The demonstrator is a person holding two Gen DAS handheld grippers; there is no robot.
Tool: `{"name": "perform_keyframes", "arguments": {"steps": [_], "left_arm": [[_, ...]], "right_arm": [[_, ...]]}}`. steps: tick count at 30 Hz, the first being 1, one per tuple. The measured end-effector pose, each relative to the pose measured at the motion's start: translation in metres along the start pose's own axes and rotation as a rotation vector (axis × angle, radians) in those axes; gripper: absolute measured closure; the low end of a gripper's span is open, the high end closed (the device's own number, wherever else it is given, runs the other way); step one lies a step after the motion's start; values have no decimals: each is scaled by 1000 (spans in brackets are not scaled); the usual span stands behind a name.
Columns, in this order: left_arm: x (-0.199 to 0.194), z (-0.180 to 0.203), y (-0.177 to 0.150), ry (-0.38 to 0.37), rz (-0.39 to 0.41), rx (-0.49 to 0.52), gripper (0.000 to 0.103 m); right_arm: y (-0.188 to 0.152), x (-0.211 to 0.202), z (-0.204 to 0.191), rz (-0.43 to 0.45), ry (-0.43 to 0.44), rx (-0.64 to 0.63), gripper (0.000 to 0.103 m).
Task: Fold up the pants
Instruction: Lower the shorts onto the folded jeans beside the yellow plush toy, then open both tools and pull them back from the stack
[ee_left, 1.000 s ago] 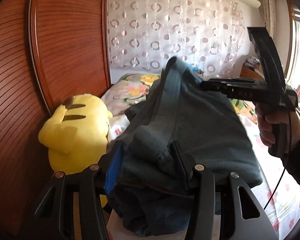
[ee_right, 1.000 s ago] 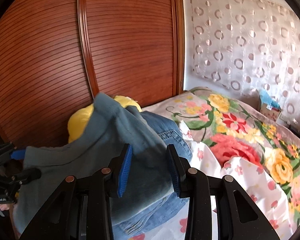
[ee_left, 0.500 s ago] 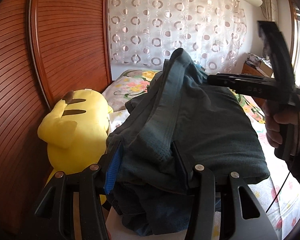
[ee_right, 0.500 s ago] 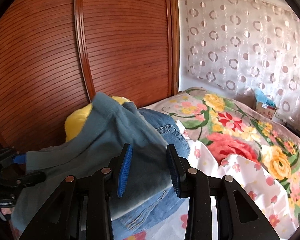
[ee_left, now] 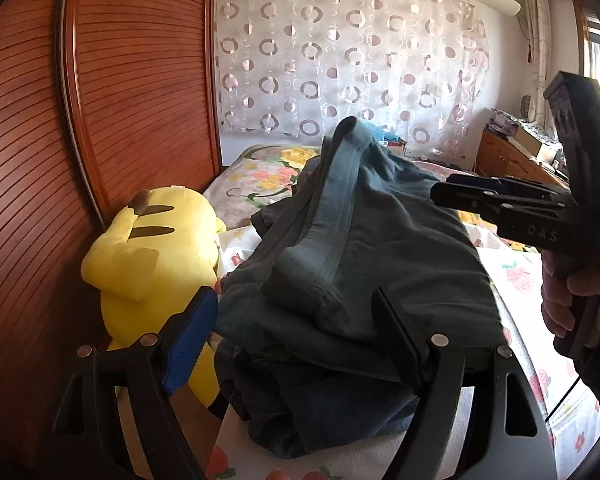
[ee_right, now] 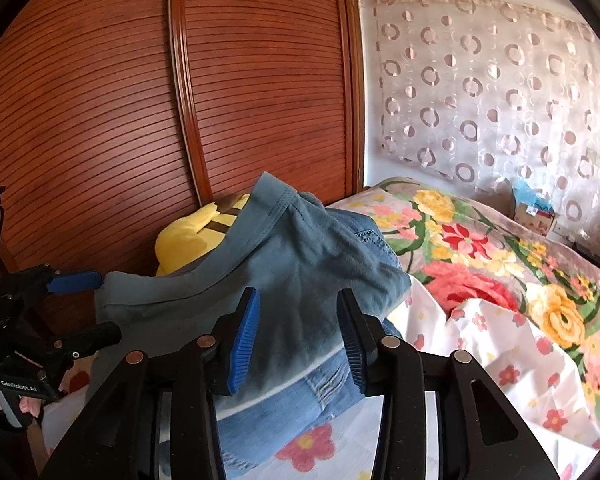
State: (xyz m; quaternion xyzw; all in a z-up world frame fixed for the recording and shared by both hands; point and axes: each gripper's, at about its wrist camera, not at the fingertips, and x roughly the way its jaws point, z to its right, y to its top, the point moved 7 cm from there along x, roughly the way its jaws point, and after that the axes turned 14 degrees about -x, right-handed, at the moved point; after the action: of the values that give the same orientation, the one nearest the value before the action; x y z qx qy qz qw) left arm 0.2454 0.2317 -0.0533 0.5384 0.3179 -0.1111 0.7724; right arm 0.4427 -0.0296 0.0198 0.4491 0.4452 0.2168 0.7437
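The dark teal-grey soft cotton pants (ee_left: pixel 380 248) lie folded into a thick bundle on the blue denim jeans (ee_right: pixel 300 396) on the floral-sheeted bed (ee_right: pixel 520 340), so the folding looks nearly done. The left gripper (ee_left: pixel 296 340) has just been opening; its fingers stand wide, the bundle's near edge loose between them. The right gripper (ee_right: pixel 300 334) has also been opening, its fingers narrower and apparently clear of the cloth beyond. Withdrawal and perhaps smoothing remain.

Teal-grey pants (ee_left: pixel 384 248), blue denim jeans (ee_right: pixel 300 400), yellow plush toy (ee_left: pixel 156 256), floral bedsheet (ee_right: pixel 500 280), ring-patterned curtain (ee_left: pixel 340 60)
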Motion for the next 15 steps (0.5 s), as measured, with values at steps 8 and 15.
{"name": "perform_keyframes", "arguments": {"steps": [8, 15], "left_arm": [[-18, 10, -2, -13, 33, 26, 23], [-36, 21, -4, -41, 55, 24, 23]], "right_arm": [[-9, -27, -13, 1, -37, 28, 56], [-18, -57, -26, -2, -94, 49, 49]]}}
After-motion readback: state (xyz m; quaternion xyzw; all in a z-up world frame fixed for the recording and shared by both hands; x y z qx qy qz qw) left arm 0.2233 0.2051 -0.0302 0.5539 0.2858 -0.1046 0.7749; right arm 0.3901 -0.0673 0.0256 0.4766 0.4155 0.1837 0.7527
